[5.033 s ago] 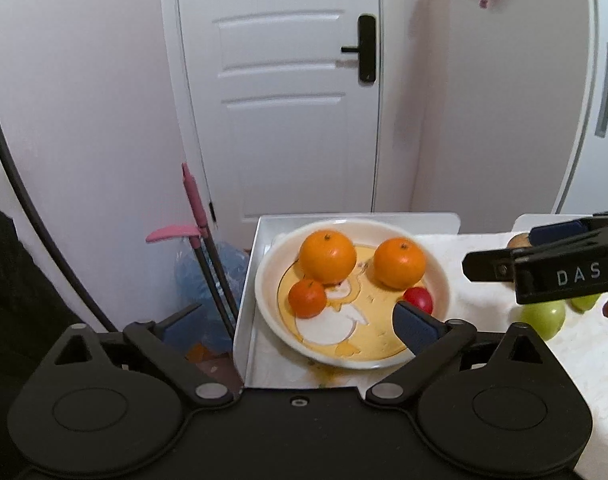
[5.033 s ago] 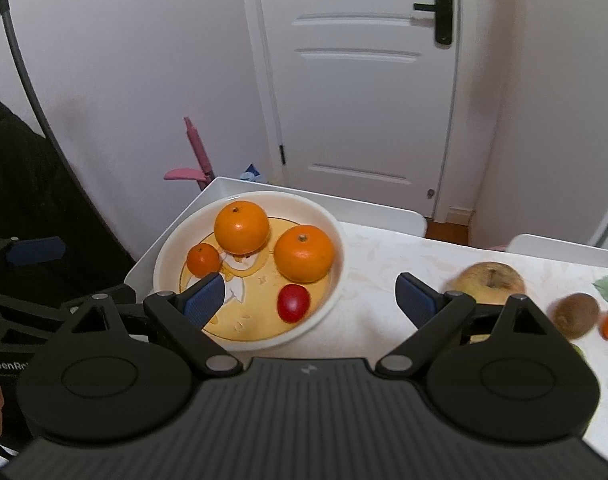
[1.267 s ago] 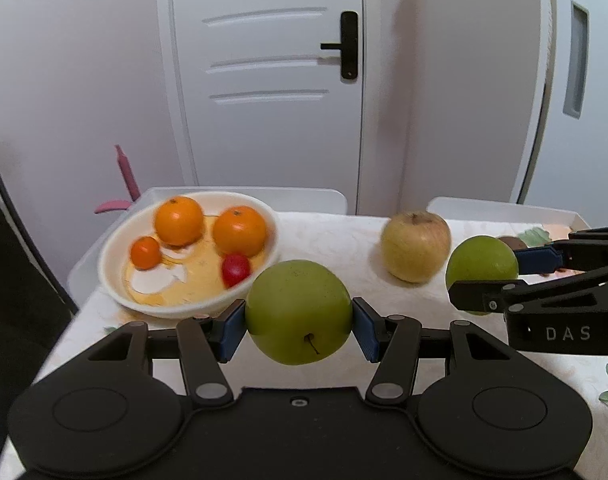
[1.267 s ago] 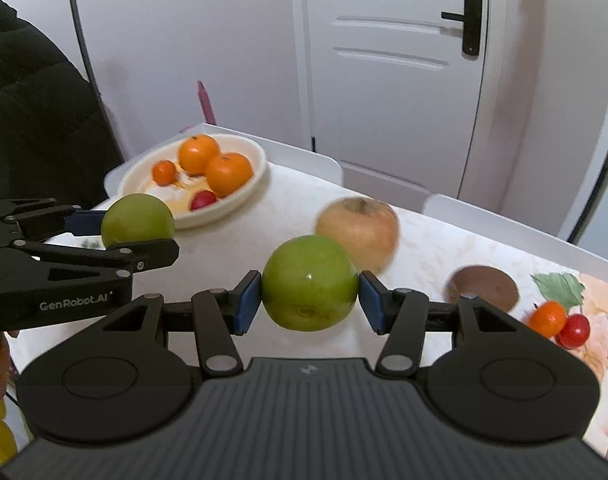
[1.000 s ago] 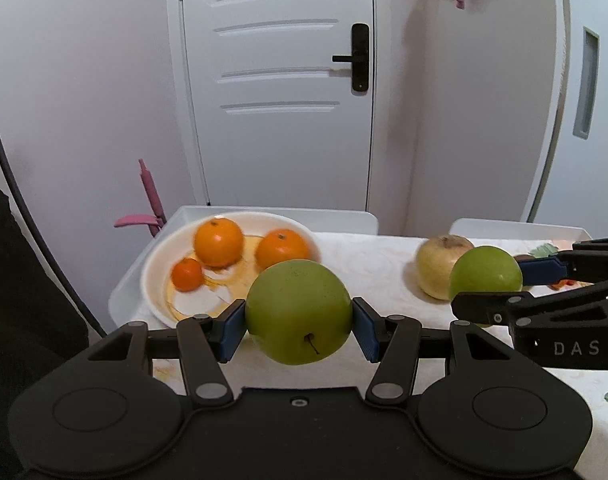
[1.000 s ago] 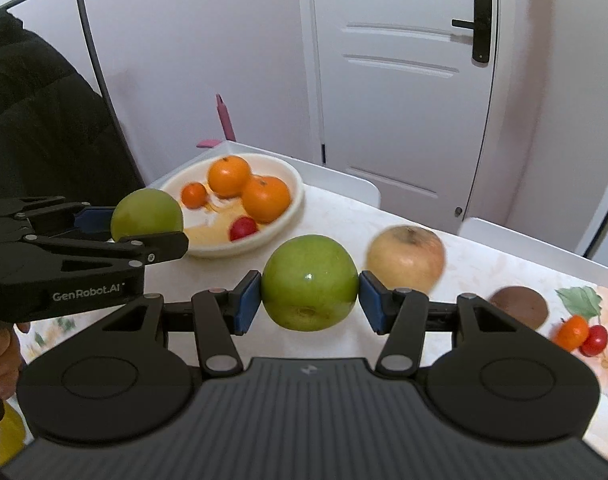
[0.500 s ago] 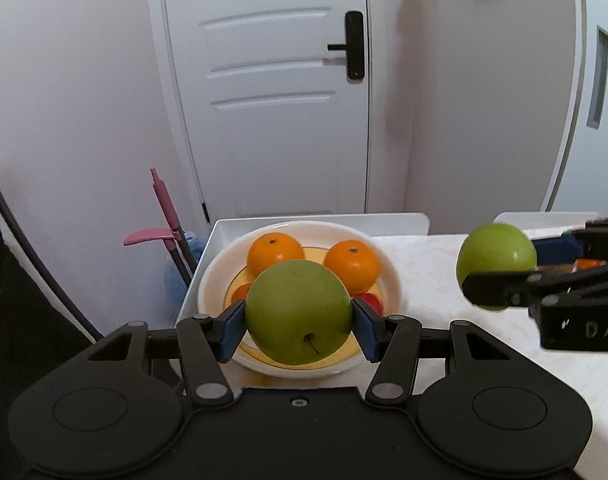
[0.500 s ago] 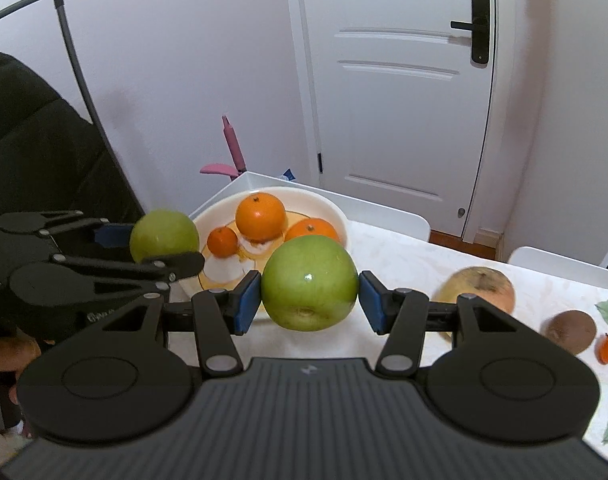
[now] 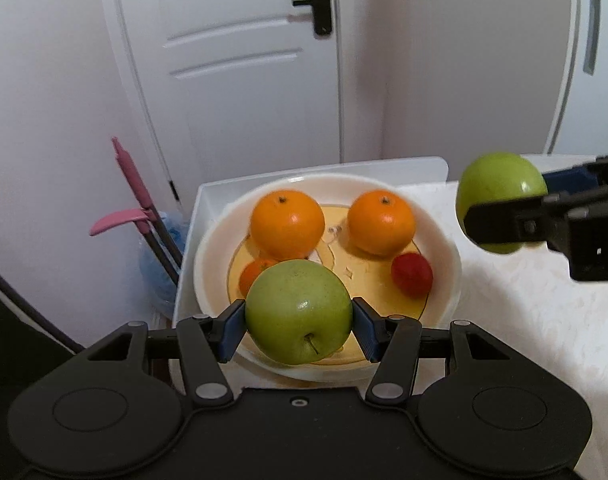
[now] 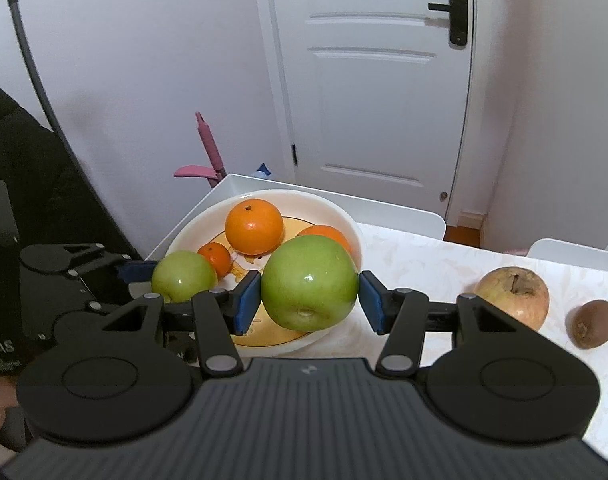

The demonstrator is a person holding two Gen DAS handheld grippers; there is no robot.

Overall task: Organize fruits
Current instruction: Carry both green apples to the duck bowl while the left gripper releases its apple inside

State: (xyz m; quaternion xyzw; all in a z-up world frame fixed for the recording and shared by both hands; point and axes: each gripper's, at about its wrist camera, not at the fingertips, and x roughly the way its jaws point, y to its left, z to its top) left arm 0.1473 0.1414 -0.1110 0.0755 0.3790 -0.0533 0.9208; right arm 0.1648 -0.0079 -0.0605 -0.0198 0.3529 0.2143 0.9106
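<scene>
The left gripper (image 9: 298,326) pinches a green apple (image 9: 298,312) between its blue pads, over the near rim of the white bowl (image 9: 449,240); the right gripper (image 10: 309,300) clamps a second green apple (image 10: 309,282) over the bowl's right edge; two oranges (image 9: 287,224), a small mandarin (image 10: 215,258) and a red fruit (image 9: 411,274) lie inside; a russet apple (image 10: 513,296) and kiwi (image 10: 593,324) sit on the table (image 10: 423,268).

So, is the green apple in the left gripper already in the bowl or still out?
Out. The green apple is clamped between the left gripper's fingers, over the bowl's near rim.
</scene>
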